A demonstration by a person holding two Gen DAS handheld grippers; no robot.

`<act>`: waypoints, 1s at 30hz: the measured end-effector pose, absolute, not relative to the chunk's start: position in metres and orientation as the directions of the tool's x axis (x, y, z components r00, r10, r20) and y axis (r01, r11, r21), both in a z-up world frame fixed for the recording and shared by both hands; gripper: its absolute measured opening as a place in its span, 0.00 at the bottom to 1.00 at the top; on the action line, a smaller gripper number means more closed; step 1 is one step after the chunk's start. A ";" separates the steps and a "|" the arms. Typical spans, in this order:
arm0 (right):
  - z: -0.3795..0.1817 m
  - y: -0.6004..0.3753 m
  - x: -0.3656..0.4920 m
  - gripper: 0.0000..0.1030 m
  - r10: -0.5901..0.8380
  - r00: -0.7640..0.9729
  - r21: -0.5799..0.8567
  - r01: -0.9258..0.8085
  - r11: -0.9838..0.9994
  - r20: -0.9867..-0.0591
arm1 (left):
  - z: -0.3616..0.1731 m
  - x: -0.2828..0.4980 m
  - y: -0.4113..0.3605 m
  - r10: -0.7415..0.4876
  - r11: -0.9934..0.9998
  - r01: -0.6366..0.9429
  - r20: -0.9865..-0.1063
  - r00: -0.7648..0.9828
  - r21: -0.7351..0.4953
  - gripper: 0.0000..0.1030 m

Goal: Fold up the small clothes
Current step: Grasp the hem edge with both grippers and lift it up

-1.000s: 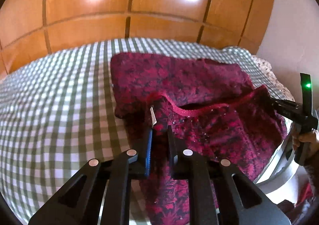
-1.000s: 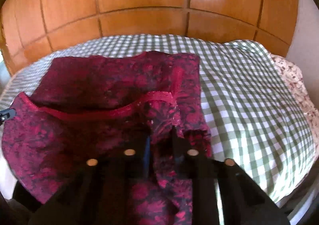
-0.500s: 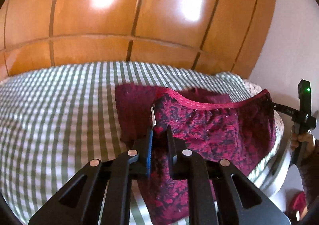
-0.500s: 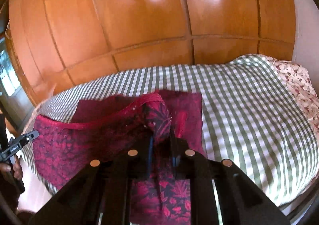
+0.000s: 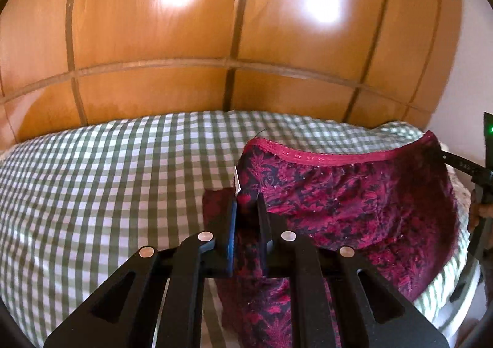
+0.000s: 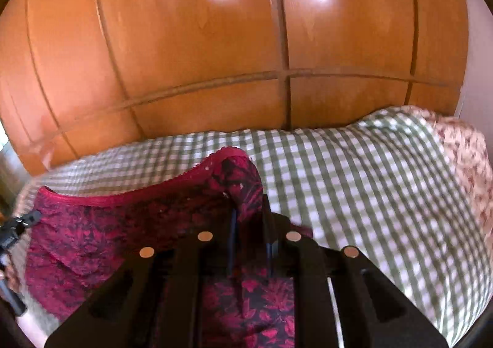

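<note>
A dark red floral garment (image 5: 354,203) with a plain red trimmed edge hangs stretched between my two grippers above the green-checked bed cover (image 5: 107,188). My left gripper (image 5: 246,203) is shut on one top corner of it, and a small white label sticks up by the fingers. In the right wrist view the same garment (image 6: 123,224) spreads to the left, and my right gripper (image 6: 248,209) is shut on its other top corner. The lower part of the cloth droops under both grippers. The right gripper (image 5: 462,164) shows at the left view's right edge, holding the far corner.
A glossy wooden panelled headboard (image 5: 234,40) rises behind the bed. A floral-print fabric (image 6: 462,157) lies at the bed's right end. A hand (image 5: 480,209) holds the other tool at the right edge. Open checked cover (image 6: 369,194) lies right of the garment.
Both grippers have lifted the garment's top edge up and carried it toward the headboard. The cloth no longer lies spread on the cover; it hangs between the grippers.
</note>
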State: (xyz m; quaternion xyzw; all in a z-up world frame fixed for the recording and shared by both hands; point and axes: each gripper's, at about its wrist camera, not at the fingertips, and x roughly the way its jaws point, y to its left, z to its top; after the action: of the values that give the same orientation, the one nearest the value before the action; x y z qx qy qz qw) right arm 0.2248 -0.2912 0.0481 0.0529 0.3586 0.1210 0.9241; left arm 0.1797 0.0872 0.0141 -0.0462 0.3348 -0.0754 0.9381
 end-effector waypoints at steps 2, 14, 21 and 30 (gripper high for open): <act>0.033 -0.280 0.245 0.13 0.220 0.707 0.147 -0.164 0.975 -0.673 | 0.003 0.197 0.086 -0.144 0.989 0.087 -0.642 0.753 -0.119 0.10; -0.045 -0.270 0.294 0.44 0.121 0.590 0.099 -0.069 0.993 -0.798 | -0.051 0.240 0.090 -0.047 0.996 -0.022 -0.748 0.662 -0.083 0.50; -0.022 -0.323 0.226 0.64 0.324 0.594 0.307 -0.133 0.942 -0.736 | -0.053 0.161 0.132 -0.293 0.924 0.014 -0.684 0.667 -0.383 0.71; -0.051 -0.369 0.117 0.60 0.462 0.523 0.470 -0.127 0.873 -0.716 | -0.074 0.078 0.112 -0.517 0.829 0.161 -0.623 0.587 -0.536 0.53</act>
State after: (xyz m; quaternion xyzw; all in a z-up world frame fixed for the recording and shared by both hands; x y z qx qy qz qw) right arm 0.1170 -0.3686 -0.0512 0.1833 0.4568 0.1727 0.8532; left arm 0.0778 0.1119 -0.0738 -0.2172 0.4097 -0.1962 0.8640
